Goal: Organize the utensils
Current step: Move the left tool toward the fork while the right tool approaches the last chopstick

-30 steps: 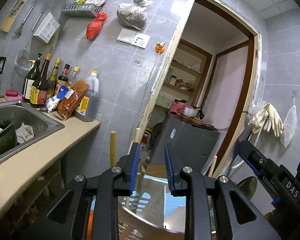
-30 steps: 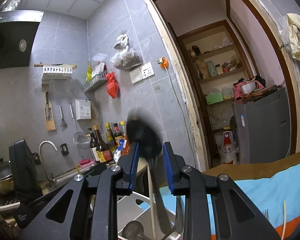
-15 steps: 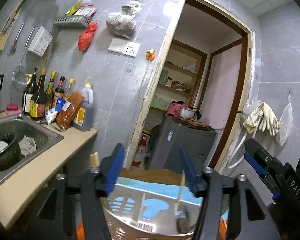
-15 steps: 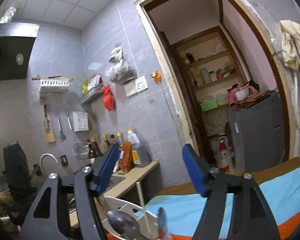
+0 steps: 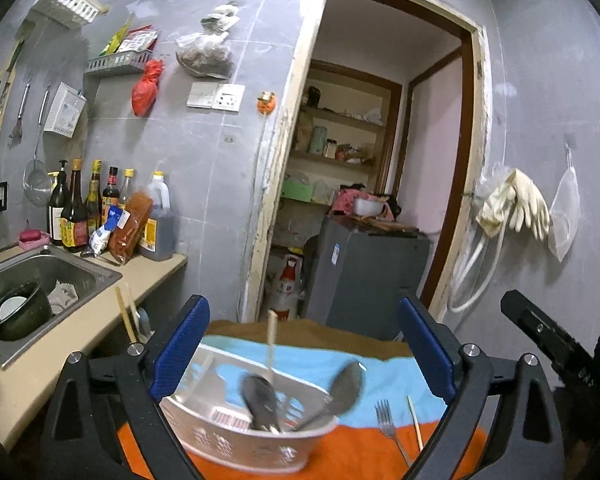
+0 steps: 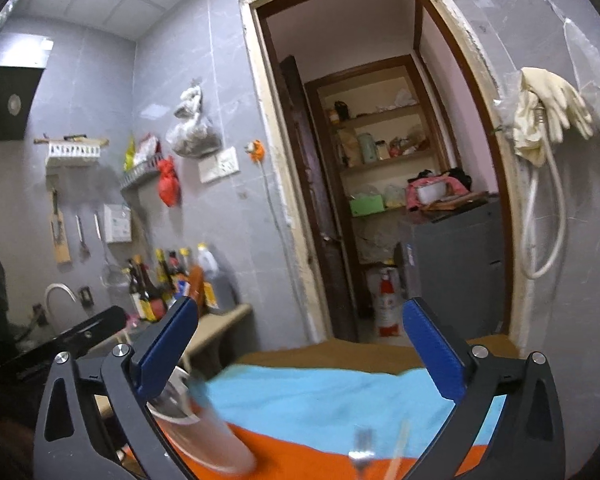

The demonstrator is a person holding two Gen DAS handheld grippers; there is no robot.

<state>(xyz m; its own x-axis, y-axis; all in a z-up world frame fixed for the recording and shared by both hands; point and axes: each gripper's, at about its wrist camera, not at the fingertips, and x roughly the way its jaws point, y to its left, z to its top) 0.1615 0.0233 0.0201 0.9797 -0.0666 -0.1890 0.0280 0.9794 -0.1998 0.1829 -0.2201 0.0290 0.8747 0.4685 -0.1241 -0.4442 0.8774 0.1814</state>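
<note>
Utensils stand or lie relative to the white perforated basket (image 5: 236, 436) on the orange and blue cloth (image 5: 340, 364): left of it, chopsticks (image 5: 124, 312) rise past the left gripper (image 5: 300, 352); inside it, two dark spoons (image 5: 260, 400) and one chopstick (image 5: 271, 344) lean; right of it, a fork (image 5: 388, 424) and a loose chopstick (image 5: 414, 424) lie on the cloth. Left gripper jaws are wide and opening, nothing pressed between them. Right gripper (image 6: 300, 356) jaws likewise wide and opening, empty. Recommended: take the fork by its handle, well clear of the chopstick just beside it, close squarely, lift level, and lower it tines-up into the basket without knocking the leaning spoons
</note>
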